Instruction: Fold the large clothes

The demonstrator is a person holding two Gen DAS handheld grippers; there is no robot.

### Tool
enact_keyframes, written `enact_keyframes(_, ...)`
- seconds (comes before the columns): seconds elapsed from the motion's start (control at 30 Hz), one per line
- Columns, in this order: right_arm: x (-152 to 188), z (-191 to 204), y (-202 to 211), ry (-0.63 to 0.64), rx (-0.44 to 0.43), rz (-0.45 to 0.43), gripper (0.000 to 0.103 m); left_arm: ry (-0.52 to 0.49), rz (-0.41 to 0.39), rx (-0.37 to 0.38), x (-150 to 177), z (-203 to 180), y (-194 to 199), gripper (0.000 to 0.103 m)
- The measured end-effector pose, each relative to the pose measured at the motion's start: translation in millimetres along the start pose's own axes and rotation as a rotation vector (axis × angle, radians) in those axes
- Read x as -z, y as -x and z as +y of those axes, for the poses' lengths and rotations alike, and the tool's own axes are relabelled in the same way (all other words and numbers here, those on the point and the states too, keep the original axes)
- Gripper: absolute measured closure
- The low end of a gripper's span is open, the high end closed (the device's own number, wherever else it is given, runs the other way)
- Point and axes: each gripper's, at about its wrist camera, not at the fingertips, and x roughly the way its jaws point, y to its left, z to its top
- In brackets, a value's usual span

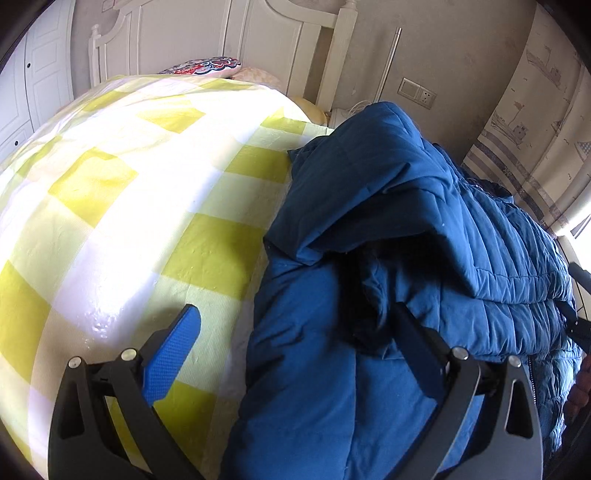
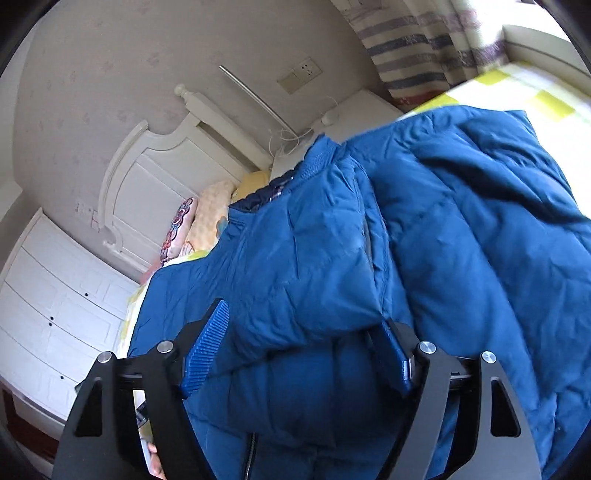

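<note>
Bed (image 1: 110, 206): a wide mattress under a smooth cotton sheet in yellow-green and white checks, glaring where daylight hits it; a white panelled headboard (image 1: 207, 33) stands at the far end, with patterned pillows (image 1: 207, 67) against it.

Jacket (image 1: 406, 229): the task's garment, a big blue quilted puffer, lies heaped on the right side of the bed, close to its right edge. The slick shell is stitched into puffy channels; one panel is thrown back over the rest, leaving a dark hollow beneath it.

Risk, slipping: the shell looks slippery and springy, so I judge a folded panel could puff up and slide open once it is let go.

Risk, edge: with so much bulk near the bed's right side, a careless tug could drag part of the jacket off.

Risk, shallow bite: the padding is thick, and a pinch taking only the outer layer may lose the fold.

Right gripper (image 2: 299, 347): black frame, ribbed blue pads; its jaws stand spread astride a thick fold of the jacket (image 2: 295, 258), which sits between them and brushes the right pad without being pinched.

Left gripper (image 1: 295, 343): jaws spread wide, left pad over bare sheet, right finger lying on the jacket, clamping nothing.

Zip (image 2: 252, 458): a dark toothed line at the near edge, liable to snag.
</note>
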Motion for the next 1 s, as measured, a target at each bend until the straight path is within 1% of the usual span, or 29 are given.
enact_keyframes(0.07,-1,3,-10,-0.008,0.013,0.004,0.042,0.0,0.0,0.0,0,0,0,0.002)
enact_keyframes(0.1,11,9,-7,-0.003,0.012,0.006,0.058,0.001,0.0,0.001,0,0,0,0.002)
enact_keyframes(0.13,11,12,-8,0.006,-0.004,0.009,0.068,0.002,-0.001,0.003,0,0,0,0.002)
enact_keyframes(0.17,11,16,-2,0.013,-0.027,-0.006,0.071,0.003,-0.002,0.004,0,1,0,0.002)
enact_keyframes(0.2,11,22,11,0.035,-0.054,-0.047,0.074,0.004,-0.003,0.006,1,1,0,0.002)
enact_keyframes(0.27,9,32,38,0.087,-0.063,-0.123,0.075,0.005,-0.003,0.007,0,2,0,0.002)
enact_keyframes(0.33,3,30,62,0.097,-0.041,-0.179,0.075,0.003,-0.001,0.005,0,2,0,0.002)
enact_keyframes(0.4,-6,17,75,0.087,-0.007,-0.193,0.075,0.003,-0.001,0.004,0,2,0,0.002)
enact_keyframes(0.43,-9,9,75,0.082,0.014,-0.177,0.075,0.002,-0.001,0.004,0,2,-1,0.002)
enact_keyframes(0.5,-9,-7,64,0.079,0.031,-0.11,0.075,0.001,0.0,0.002,0,1,-1,0.002)
enact_keyframes(0.57,-1,-23,52,0.09,0.093,-0.068,0.075,0.002,-0.001,0.004,0,1,-1,0.002)
enact_keyframes(0.6,2,-30,47,0.086,0.112,-0.068,0.075,0.002,-0.001,0.004,0,1,-1,0.002)
enact_keyframes(0.67,7,-38,42,0.052,0.096,-0.063,0.075,0.003,-0.002,0.005,0,2,-1,0.002)
enact_keyframes(0.77,6,-33,41,0.072,0.103,-0.045,0.074,0.001,0.0,0.003,-1,1,-2,0.002)
enact_keyframes(0.8,4,-34,45,0.055,0.113,-0.048,0.071,0.001,-0.001,0.004,-1,1,-2,0.002)
enact_keyframes(0.9,5,-39,68,-0.003,0.193,-0.121,0.067,0.001,-0.001,0.005,-1,1,-2,0.002)
enact_keyframes(0.93,7,-34,83,-0.005,0.252,-0.196,0.062,0.0,0.0,0.004,-2,1,-2,0.002)
enact_keyframes(0.97,7,-29,90,0.022,0.268,-0.235,0.061,-0.001,0.0,0.003,-2,1,-3,0.002)
enact_keyframes(1.0,8,-17,95,0.082,0.274,-0.272,0.06,-0.003,0.001,0.001,-2,1,-3,0.002)
